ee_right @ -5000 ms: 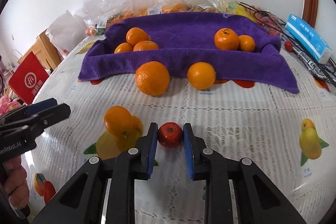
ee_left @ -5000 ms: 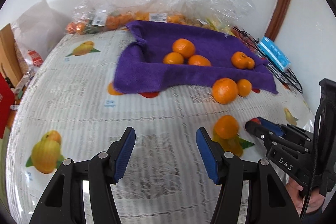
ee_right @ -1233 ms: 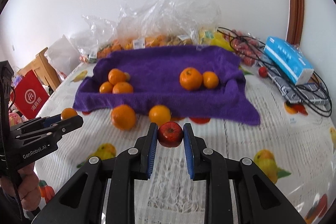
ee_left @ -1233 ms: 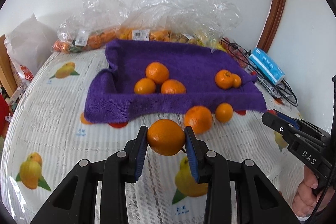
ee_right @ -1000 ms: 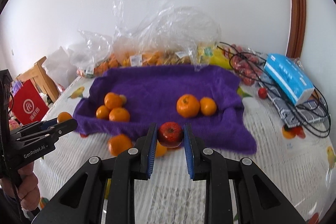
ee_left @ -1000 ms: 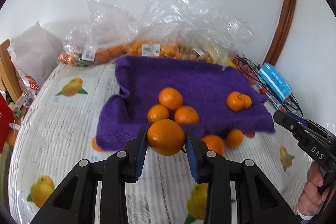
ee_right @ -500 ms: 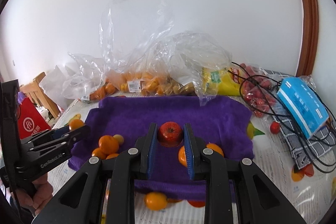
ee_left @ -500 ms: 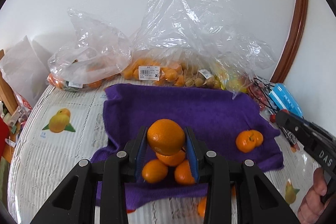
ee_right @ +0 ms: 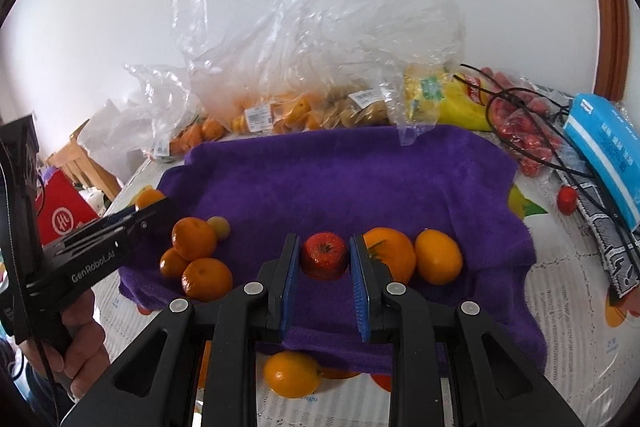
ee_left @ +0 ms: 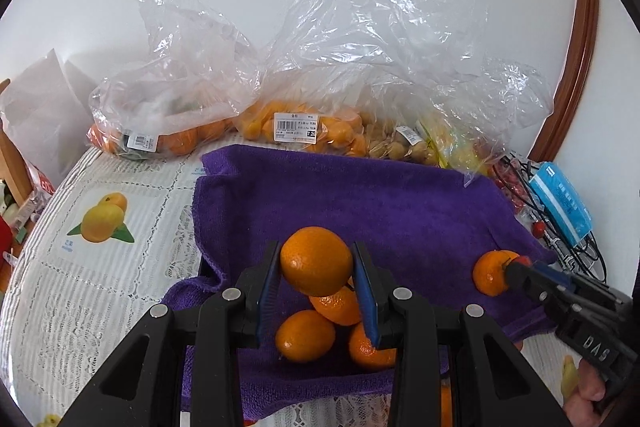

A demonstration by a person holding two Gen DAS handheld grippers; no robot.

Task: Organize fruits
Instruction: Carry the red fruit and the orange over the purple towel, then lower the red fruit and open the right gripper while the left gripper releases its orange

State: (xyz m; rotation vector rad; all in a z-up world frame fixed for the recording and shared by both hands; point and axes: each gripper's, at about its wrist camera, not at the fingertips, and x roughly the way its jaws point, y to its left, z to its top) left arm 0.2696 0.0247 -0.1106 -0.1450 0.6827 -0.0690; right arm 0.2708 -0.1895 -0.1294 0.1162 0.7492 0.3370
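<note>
Purple towel (ee_right: 360,179) | plastic bags (ee_right: 320,67) behind | loose orange (ee_right: 292,373) in front

Fluffy matt purple towel (ee_left: 400,211) under crinkly clear plastic bags (ee_left: 384,39) (glossy), lace-textured tablecloth (ee_left: 100,267).

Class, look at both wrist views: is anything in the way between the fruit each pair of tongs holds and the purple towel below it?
The left tongs hold an orange directly over three oranges piled on the purple towel. The right tongs hold a small red fruit over bare towel, two oranges just beside.
</note>
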